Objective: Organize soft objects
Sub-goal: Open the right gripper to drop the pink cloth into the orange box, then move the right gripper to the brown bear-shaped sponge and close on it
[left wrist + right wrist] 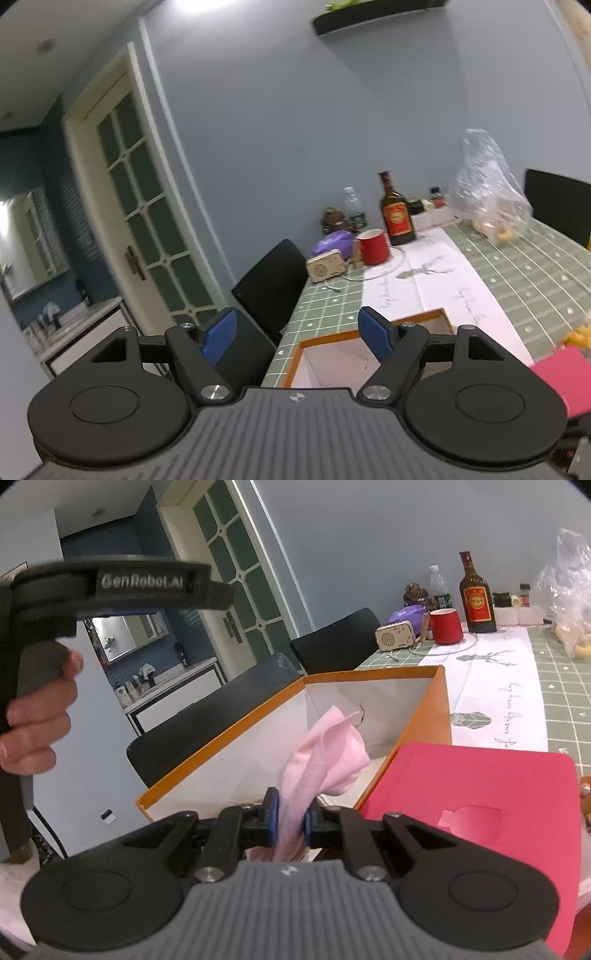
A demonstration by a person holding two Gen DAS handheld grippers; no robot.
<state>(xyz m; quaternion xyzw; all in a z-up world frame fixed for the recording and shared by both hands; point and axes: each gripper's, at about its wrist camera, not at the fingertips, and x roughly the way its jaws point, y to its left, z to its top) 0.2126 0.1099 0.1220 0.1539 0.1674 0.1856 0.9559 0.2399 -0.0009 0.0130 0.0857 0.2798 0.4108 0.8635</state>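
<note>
My right gripper is shut on a pale pink cloth that sticks up from between its blue pads, over the near end of an orange box with a white inside. My left gripper is open with nothing between its blue fingers; it hangs above the near left edge of the same orange box. In the right wrist view a person's hand grips the left gripper's black handle at the far left.
A red lid or card lies right of the box. On the green checked tablecloth with a white runner stand a red mug, a brown bottle, a small beige speaker and a plastic bag. Black chairs line the table's left side.
</note>
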